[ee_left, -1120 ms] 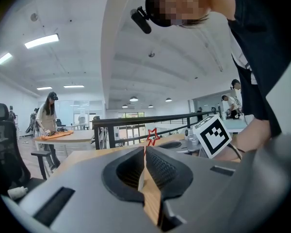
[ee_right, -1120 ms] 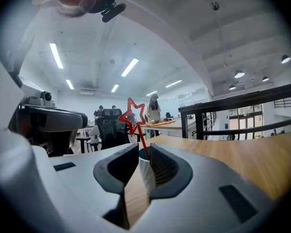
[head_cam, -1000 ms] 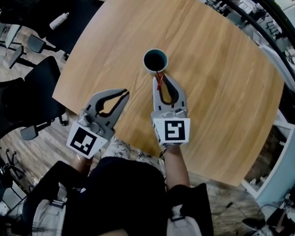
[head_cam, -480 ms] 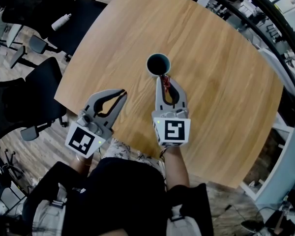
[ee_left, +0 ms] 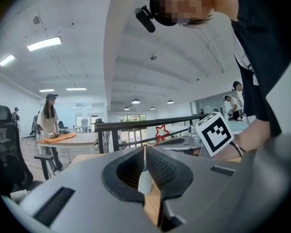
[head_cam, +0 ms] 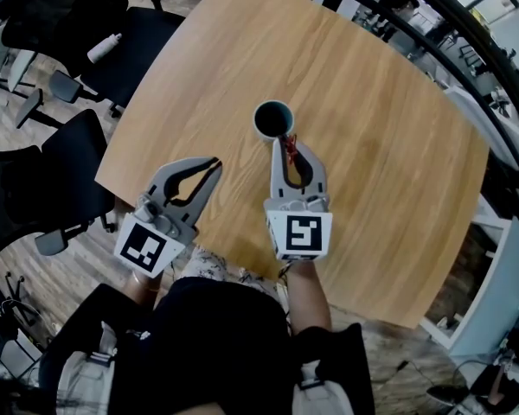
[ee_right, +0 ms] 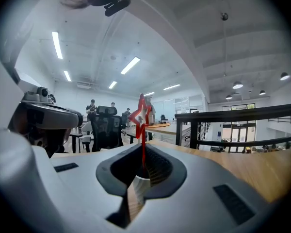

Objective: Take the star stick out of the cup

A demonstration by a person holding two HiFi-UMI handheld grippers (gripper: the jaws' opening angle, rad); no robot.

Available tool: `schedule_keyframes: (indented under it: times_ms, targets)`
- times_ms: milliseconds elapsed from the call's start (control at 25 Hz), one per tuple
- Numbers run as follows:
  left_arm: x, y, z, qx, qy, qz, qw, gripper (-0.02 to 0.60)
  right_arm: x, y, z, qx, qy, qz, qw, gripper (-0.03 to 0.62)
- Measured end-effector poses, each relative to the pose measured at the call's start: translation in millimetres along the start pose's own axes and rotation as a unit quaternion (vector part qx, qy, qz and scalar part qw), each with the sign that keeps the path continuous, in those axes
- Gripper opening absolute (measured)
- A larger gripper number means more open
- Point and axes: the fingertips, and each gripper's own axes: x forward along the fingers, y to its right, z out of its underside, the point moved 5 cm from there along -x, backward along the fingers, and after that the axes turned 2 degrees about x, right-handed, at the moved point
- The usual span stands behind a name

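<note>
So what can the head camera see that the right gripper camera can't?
Only the head view shows the dark cup from above, and the marker cube on the right gripper. Only the right gripper view shows that the star stick has a star-shaped top, plus ceiling lights and far-off people. Both show the red star stick held in the right gripper's shut jaws, over the wooden table.
</note>
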Motion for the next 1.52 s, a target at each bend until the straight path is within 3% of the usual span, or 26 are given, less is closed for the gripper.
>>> schedule_keyframes:
  times_ms: [320, 840, 1520]
  targets:
    - [0.0, 3.6, -13.7, 0.008, 0.015, 0.012, 0.9998, 0.023, -16.5, -4.1, -27.5, -0.035, 0.01, 0.012, 0.999, 0.029]
    - [0.9, 14.2, -56.9, 0.023, 0.056, 0.03, 0.9977, 0.023, -55.1, -7.7, -87.2, 0.006, 0.038, 0.013, 0.999, 0.029]
    - [-2.6, 30.2, -90.6, 0.041, 0.095, 0.055, 0.9931, 0.023, -108.8, -9.9, -135.3, -0.038, 0.071, 0.03, 0.996, 0.029]
